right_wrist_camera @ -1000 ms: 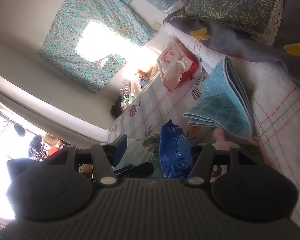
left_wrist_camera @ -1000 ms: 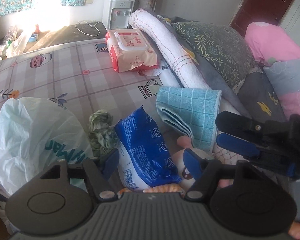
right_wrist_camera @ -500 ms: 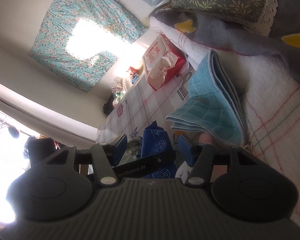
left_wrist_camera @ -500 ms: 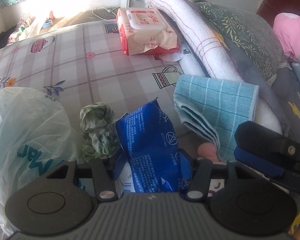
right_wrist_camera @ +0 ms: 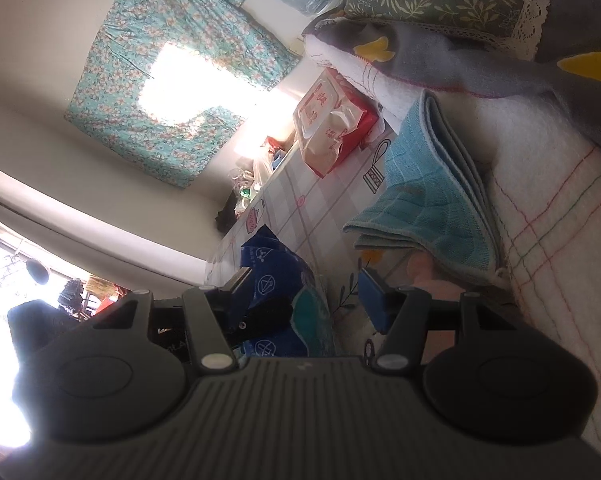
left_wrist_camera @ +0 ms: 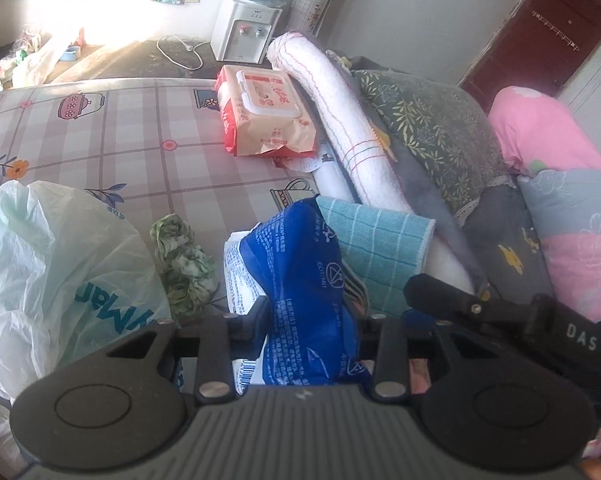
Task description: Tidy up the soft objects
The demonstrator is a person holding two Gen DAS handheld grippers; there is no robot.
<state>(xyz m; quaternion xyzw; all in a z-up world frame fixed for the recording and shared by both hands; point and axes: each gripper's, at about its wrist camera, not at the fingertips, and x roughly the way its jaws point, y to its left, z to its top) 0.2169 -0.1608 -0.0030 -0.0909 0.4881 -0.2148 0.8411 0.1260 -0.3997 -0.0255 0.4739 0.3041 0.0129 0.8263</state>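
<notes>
A blue plastic pack (left_wrist_camera: pixel 304 264) of soft goods stands up between the fingers of my left gripper (left_wrist_camera: pixel 312 316). The jaws are closing and the pads pinch its lower part. The same pack (right_wrist_camera: pixel 272 276) shows in the right wrist view, left of centre. My right gripper (right_wrist_camera: pixel 306 288) hangs open just to the right of the pack, and one of its fingers (left_wrist_camera: pixel 444 294) reaches in beside a folded teal towel (left_wrist_camera: pixel 380 248). A pink plush toy (right_wrist_camera: pixel 420 272) lies half hidden under that towel. A crumpled green cloth (left_wrist_camera: pixel 180 260) sits left of the pack.
A white plastic bag (left_wrist_camera: pixel 52 264) bulges at the near left on the checked bed sheet (left_wrist_camera: pixel 140 140). A pack of wet wipes (left_wrist_camera: pixel 264 112) lies further back. A rolled white blanket (left_wrist_camera: pixel 340 120), a leaf-print pillow (left_wrist_camera: pixel 432 128) and pink bedding (left_wrist_camera: pixel 540 128) fill the right side.
The left jaws have drawn in onto the blue pack, which now stands taller and crumpled between them. The left view has pulled back. The right gripper has stayed put.
</notes>
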